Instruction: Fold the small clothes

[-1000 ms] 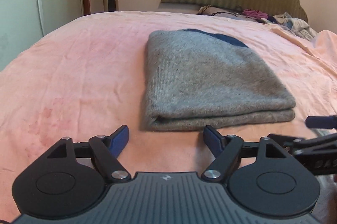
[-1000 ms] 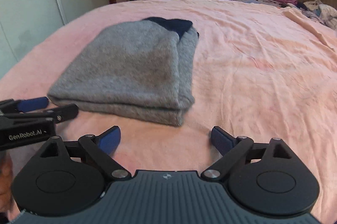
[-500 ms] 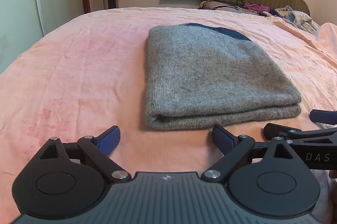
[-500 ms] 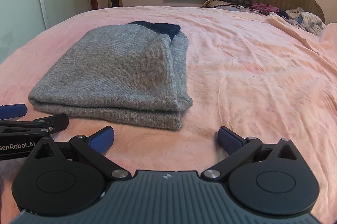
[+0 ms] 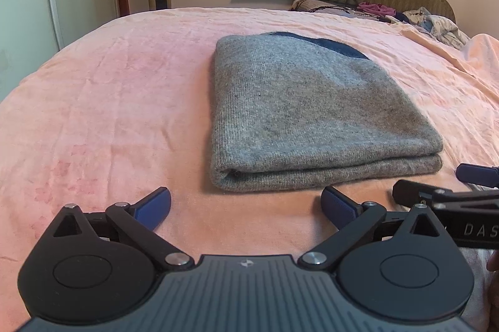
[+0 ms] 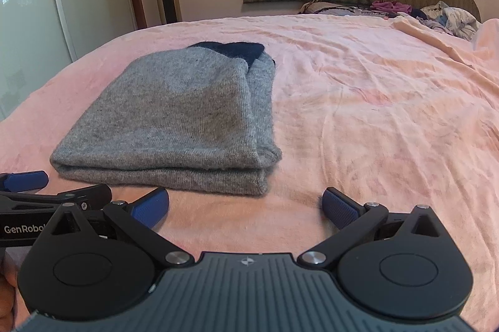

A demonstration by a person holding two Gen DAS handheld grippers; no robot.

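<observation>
Each gripper, the left gripper (image 5: 246, 204) and the right gripper (image 6: 244, 204), has a ribbed grey body with a small white logo, 2 round black discs, black link arms with silver screws, and 2 blue textured pads (image 6: 338, 209). White lettering marks their black sides.

Sweater (image 5: 299, 113): grey knit wool, fuzzy, matt. Bed (image 5: 109, 101) cover: pink cloth, soft, creased. Fingers (image 5: 152, 204): blue textured rubber pads on matt black plastic.
</observation>
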